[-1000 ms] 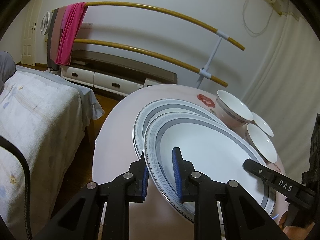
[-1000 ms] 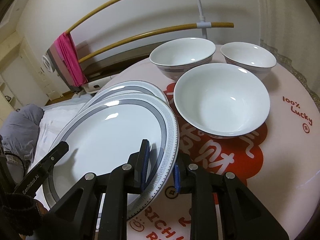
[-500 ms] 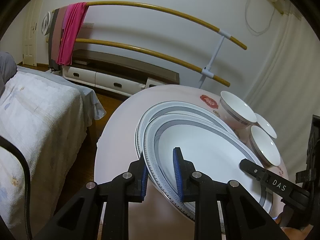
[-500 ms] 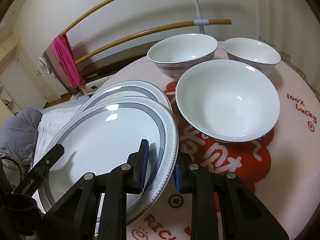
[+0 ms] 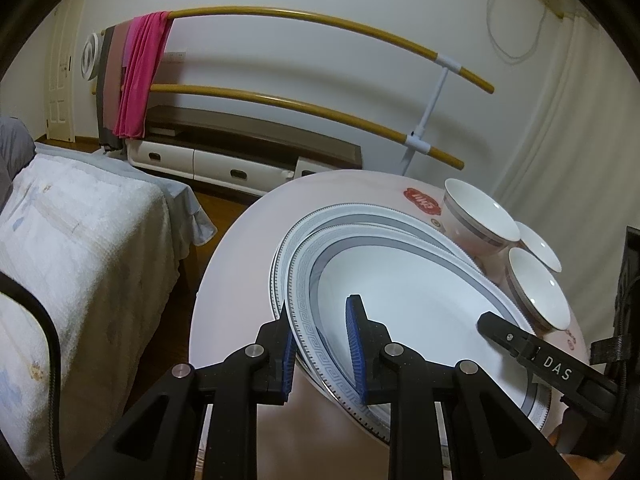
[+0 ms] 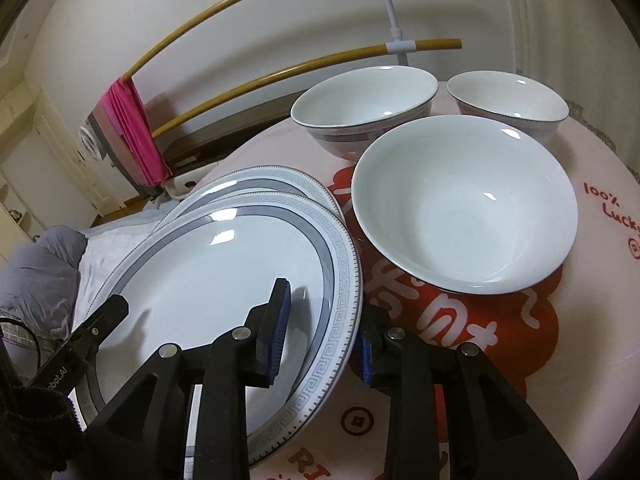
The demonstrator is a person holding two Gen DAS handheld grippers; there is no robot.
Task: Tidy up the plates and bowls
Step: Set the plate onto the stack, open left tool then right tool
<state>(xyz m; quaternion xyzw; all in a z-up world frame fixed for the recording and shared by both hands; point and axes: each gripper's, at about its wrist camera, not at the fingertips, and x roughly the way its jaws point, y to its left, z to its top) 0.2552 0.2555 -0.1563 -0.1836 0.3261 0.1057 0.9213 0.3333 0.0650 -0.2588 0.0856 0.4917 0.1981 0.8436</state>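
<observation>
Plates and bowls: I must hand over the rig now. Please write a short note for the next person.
Left gripper: shut on the rim of the top plate.
Right gripper: jaws have just been opening; the same rim is between them, not pinched.
The top plate lies on the lower plate, a little off centre. Three bowls stand apart on the table.
Done: plates stacked.
Left: release the plate, probably gather the bowls.
</observation>
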